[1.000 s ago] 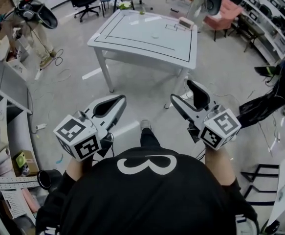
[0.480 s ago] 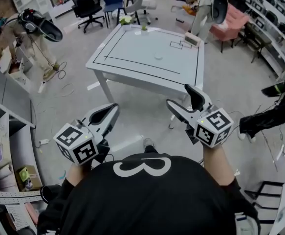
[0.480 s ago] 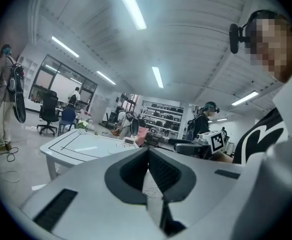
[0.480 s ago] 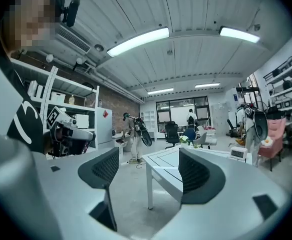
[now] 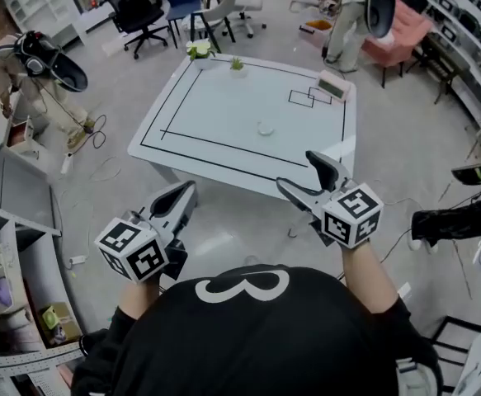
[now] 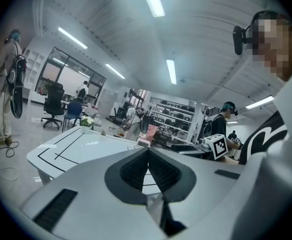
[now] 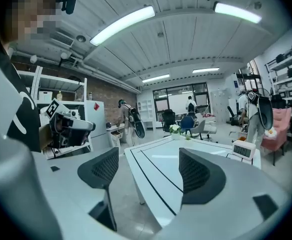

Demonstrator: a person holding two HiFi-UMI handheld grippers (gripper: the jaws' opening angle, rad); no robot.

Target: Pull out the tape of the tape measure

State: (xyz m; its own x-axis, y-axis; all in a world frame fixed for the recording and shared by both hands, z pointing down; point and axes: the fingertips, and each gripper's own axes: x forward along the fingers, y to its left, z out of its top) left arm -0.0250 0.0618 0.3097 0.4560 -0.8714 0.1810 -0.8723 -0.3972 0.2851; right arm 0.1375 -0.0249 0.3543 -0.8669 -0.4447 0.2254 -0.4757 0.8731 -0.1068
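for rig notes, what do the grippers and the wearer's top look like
The left gripper and right gripper are light grey, dark ribbed fingers, each with a white cube of black square markers. Black shirt, white mark on it.

The person has stepped up to the worktop (image 5: 223,114). A second ago it lay well ahead across open floor; now its near edge sits just in front of both grippers. In the head view the right gripper (image 5: 299,172) shows against that edge, its jaws wider apart than before, with nothing between them. The left gripper (image 5: 182,191) has come forward too, just short of the edge.
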